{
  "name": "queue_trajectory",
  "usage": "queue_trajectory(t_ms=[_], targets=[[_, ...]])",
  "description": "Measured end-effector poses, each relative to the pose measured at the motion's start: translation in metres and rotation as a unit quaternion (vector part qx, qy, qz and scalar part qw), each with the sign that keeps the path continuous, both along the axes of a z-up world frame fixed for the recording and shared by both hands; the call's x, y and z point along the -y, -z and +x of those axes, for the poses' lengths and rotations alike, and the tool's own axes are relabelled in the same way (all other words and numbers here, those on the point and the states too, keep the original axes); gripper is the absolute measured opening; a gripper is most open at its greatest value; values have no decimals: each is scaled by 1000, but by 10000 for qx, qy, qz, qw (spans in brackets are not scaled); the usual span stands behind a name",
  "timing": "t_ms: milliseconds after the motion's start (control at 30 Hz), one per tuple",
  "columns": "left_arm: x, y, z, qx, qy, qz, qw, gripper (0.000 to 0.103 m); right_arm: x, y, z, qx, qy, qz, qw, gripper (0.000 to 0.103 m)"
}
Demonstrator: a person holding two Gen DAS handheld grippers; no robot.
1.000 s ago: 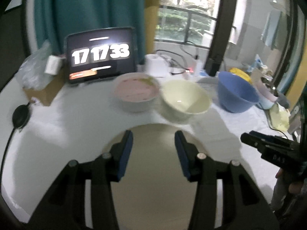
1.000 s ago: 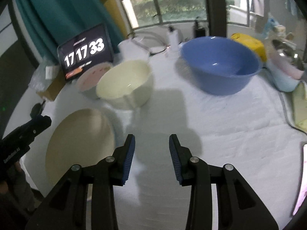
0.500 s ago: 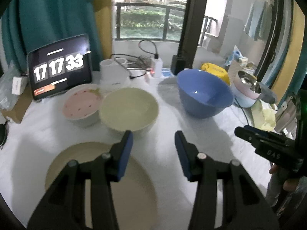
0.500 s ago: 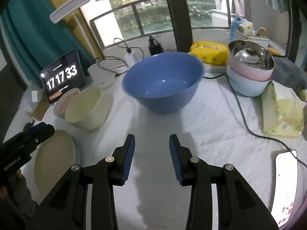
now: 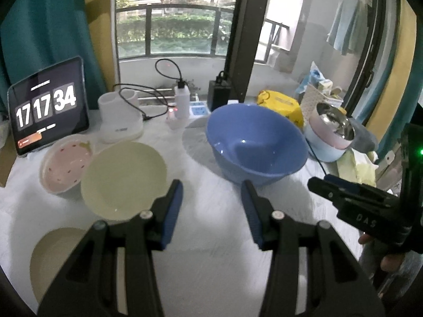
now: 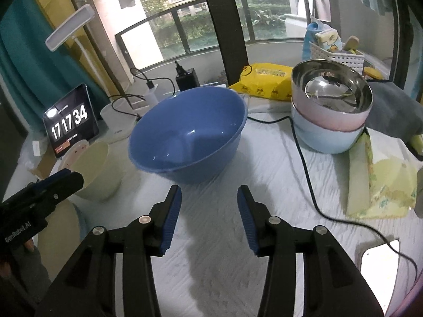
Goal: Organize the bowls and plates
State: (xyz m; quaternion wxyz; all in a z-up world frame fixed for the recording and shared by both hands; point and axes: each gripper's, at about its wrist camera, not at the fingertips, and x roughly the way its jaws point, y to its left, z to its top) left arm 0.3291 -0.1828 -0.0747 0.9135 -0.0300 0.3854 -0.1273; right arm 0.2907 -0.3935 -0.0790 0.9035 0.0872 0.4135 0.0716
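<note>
Hovering over the white table cloth (image 5: 211, 269), the left gripper (image 5: 211, 212) has its jaws apart with nothing between them; only bare cloth lies under the gap. Ahead and to its left sits the cream bowl (image 5: 124, 177), its near rim just beside the left fingertip. The pink speckled bowl (image 5: 64, 165) touches the cream bowl's far left side. A beige plate (image 5: 56, 256) lies at the lower left, partly hidden behind the left finger. Ahead and to the right stands the blue bowl (image 5: 253, 145), its near rim close to the right fingertip. Between the two large bowls runs a clear lane of cloth straight ahead. The other gripper's body enters at the right edge, apart from all dishes.

From the right wrist camera, the right gripper (image 6: 209, 208) also stands with jaws apart, having just been opening, and holds nothing. The blue bowl (image 6: 187, 134) is directly ahead, its near wall just beyond the fingertips. A stack of three bowls (image 6: 330, 113), steel in pink in pale blue, stands ahead to the right, well apart from the blue bowl. A black cable (image 6: 304, 158) crosses the open cloth to the right of the fingers. The cream bowl (image 6: 97, 171) sits to the left, behind the left gripper's tip.
</note>
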Motion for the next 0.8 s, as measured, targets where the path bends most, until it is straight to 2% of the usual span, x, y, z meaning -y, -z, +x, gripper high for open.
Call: queue_trajectory(t_ms=[300, 567, 800], targets=[[13, 11, 31, 2, -32, -73, 10000, 47, 10, -4, 26, 120, 140, 33, 9998, 47], [23, 29, 58, -176, -142, -30, 9997, 47, 15, 12, 48, -21, 263, 53, 9996, 47], [29, 46, 66, -343, -17, 114, 9993, 47, 17, 30, 57, -201, 291, 70, 9994, 46]])
